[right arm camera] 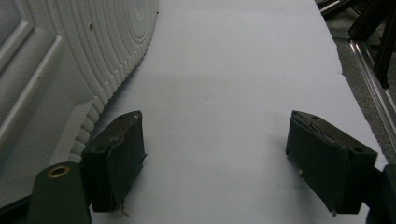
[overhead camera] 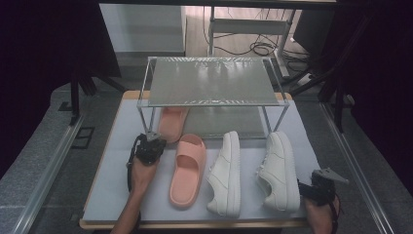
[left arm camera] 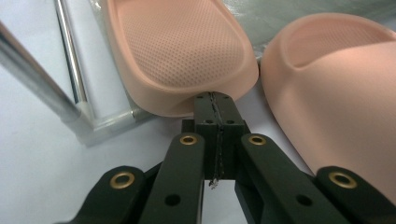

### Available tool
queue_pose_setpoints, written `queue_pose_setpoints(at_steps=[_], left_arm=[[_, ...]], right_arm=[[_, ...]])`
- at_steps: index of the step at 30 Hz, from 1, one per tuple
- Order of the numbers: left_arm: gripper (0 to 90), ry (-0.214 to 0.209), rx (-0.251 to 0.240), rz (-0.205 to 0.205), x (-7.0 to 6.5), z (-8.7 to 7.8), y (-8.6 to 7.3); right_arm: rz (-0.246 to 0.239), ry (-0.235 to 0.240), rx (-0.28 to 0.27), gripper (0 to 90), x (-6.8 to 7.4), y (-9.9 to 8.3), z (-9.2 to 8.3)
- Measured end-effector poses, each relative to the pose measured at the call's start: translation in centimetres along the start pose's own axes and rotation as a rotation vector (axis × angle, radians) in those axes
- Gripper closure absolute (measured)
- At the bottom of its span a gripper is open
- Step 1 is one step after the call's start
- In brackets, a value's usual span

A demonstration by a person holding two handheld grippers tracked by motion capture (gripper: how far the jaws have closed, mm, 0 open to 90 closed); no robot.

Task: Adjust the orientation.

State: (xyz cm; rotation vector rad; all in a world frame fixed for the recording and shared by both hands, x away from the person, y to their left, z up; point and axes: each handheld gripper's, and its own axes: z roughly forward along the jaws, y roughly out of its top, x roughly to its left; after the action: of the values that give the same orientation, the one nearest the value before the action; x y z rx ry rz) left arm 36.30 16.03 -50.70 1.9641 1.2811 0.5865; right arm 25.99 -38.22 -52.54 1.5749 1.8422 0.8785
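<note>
Left gripper (left arm camera: 215, 100) shut, empty, tip against heel of pink slide (left arm camera: 182, 51) half under rack (overhead camera: 212, 80); push straight, keep centred; right gripper (right arm camera: 215, 158) open beside white sneaker (right arm camera: 60, 70) on worktop (right arm camera: 233, 70)

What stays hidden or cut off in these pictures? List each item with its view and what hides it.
- Pink slide under the rack: high view, its toe lies under the glass shelf.
- Left gripper: left gripper view, shut tips at that slide's heel; touching or just short cannot be told.
- Right white sneaker: right gripper view, frame edge cuts off all but its sole.
- Right gripper: high view, open jaws unseen behind its body.
</note>
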Motion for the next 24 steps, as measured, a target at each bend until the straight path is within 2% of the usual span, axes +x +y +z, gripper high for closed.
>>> queue_pose_setpoints(at_steps=[7, 11, 19, 24], left_arm=[[89.7, 0.007, -0.003, -0.014, 0.2, 1.1, 0.5], [89.7, 0.01, 0.008, 0.003, 0.3, 1.6, 0.9], [89.7, 0.015, 0.013, -0.008, 0.5, 2.8, 1.4], [89.7, 0.004, 0.012, -0.016, 0.6, 2.8, 1.3]], right_arm=[[0.001, 0.0, -0.002, 19.6, 0.0, 0.0, 0.0], [0.0, 0.0, 0.0, 19.6, 0.0, 0.0, 0.0], [0.0, 0.0, 0.0, 19.6, 0.0, 0.0, 0.0], [0.001, 0.0, -0.003, 19.6, 0.0, 0.0, 0.0]])
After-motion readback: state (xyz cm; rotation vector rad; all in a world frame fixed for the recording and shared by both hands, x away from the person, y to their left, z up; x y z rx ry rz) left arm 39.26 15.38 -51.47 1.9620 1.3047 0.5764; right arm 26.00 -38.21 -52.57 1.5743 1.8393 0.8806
